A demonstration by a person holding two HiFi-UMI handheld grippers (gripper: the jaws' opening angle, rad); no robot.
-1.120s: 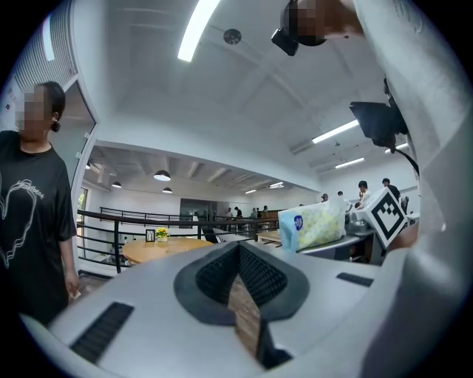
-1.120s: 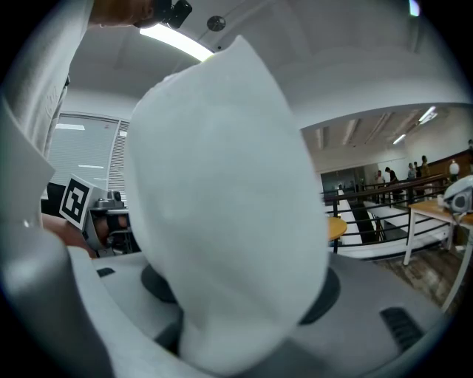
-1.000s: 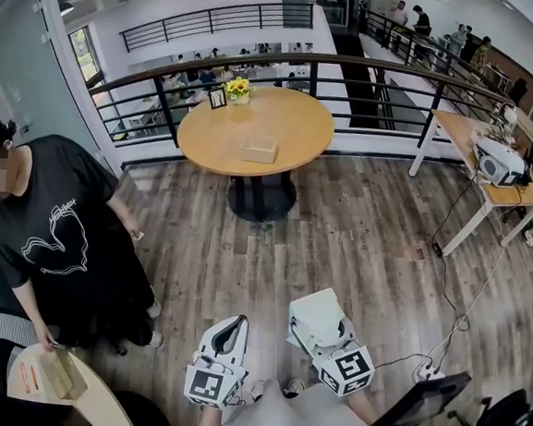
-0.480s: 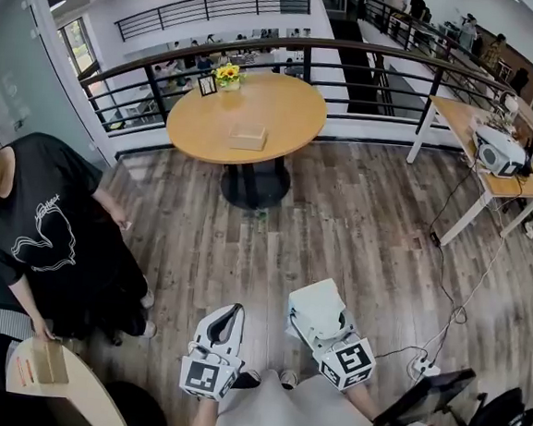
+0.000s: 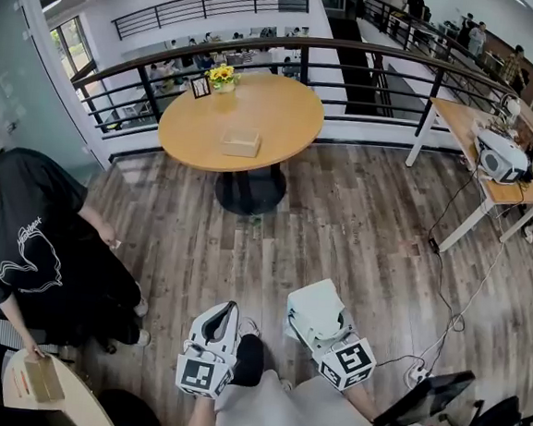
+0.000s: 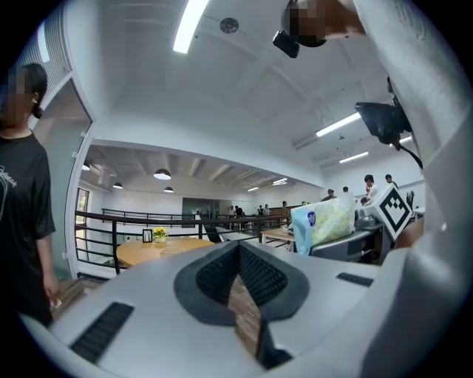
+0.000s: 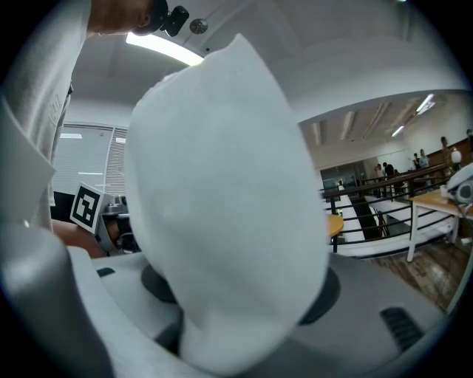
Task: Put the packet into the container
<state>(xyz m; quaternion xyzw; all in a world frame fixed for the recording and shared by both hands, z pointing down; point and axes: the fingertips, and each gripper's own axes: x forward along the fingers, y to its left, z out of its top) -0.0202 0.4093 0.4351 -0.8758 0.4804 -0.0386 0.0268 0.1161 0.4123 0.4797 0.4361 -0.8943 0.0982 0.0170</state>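
left gripper [image 5: 228,312], low and near, has its fingers [image 6: 211,279] pressed together on nothing. just right of it, the right gripper [image 5: 320,325] pinches the white packet [image 7: 222,207] by its lower end. since a second ago both grippers have kept their place and the person in black [image 5: 23,242] has drifted left. the packet's long axis runs along the jaws, free end pointing far and slightly left.

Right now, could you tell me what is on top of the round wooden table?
On the round table: a tan box near the middle, yellow flowers and a small frame at the far edge. The box's inside cannot be seen.
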